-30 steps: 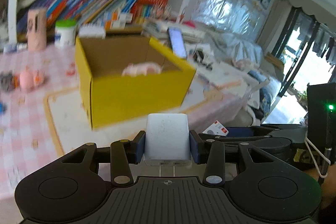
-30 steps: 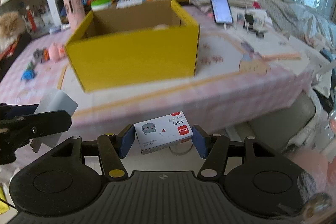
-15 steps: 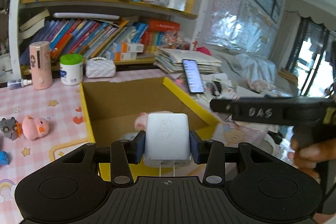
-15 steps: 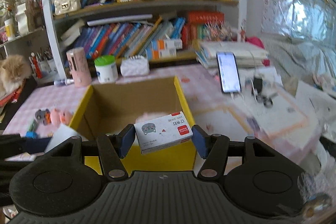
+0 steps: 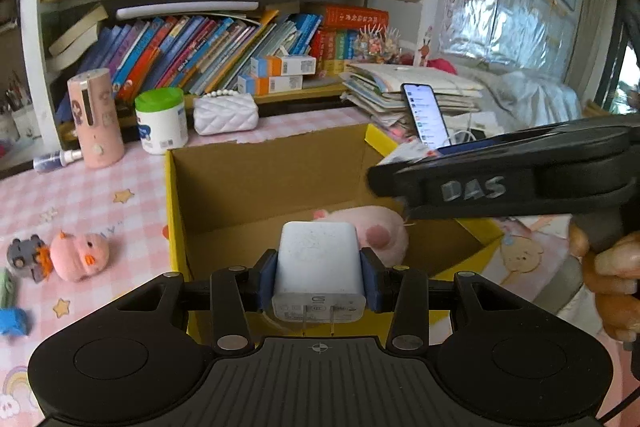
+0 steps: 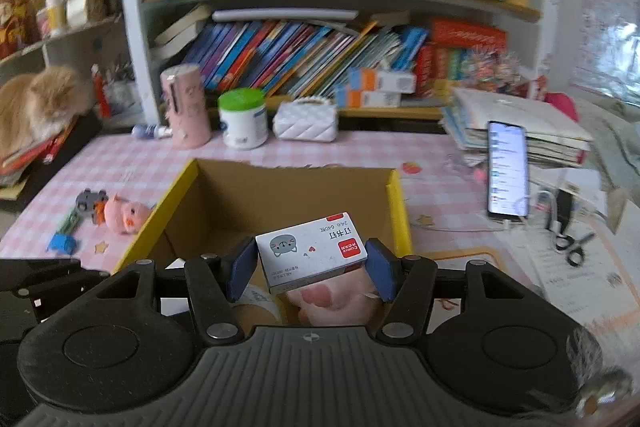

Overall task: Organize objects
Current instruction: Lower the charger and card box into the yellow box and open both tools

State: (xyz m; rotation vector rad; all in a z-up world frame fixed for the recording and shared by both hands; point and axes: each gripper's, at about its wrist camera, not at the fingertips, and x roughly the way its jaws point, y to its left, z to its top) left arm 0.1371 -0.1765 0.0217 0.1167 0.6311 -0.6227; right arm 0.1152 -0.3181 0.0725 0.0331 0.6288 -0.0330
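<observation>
An open yellow cardboard box [image 5: 176, 211] stands on the pink checked table, with a pink plush pig [image 5: 372, 227] lying inside. My left gripper [image 5: 319, 281] is shut on a white charger plug [image 5: 318, 267] and holds it over the box's near edge. My right gripper [image 6: 311, 269] is shut on a small white staple box [image 6: 310, 251] with a cat face, above the yellow box [image 6: 400, 211]; the plush pig [image 6: 332, 299] lies just under it. The right gripper also crosses the left wrist view [image 5: 500, 179] over the box's right side.
Left of the box lie a small pink plush [image 5: 78, 255], a grey toy [image 5: 26, 253] and a blue piece [image 5: 12, 321]. Behind stand a pink tube [image 5: 96, 119], a green-lidded tub [image 5: 162, 119], a white purse [image 5: 226, 113]. A phone [image 6: 506, 173], scissors [image 6: 576, 251] and papers lie at the right.
Both grippers have risen and moved forward from below the table edge to above the open box, each still holding its object. The views now look down into the box.
</observation>
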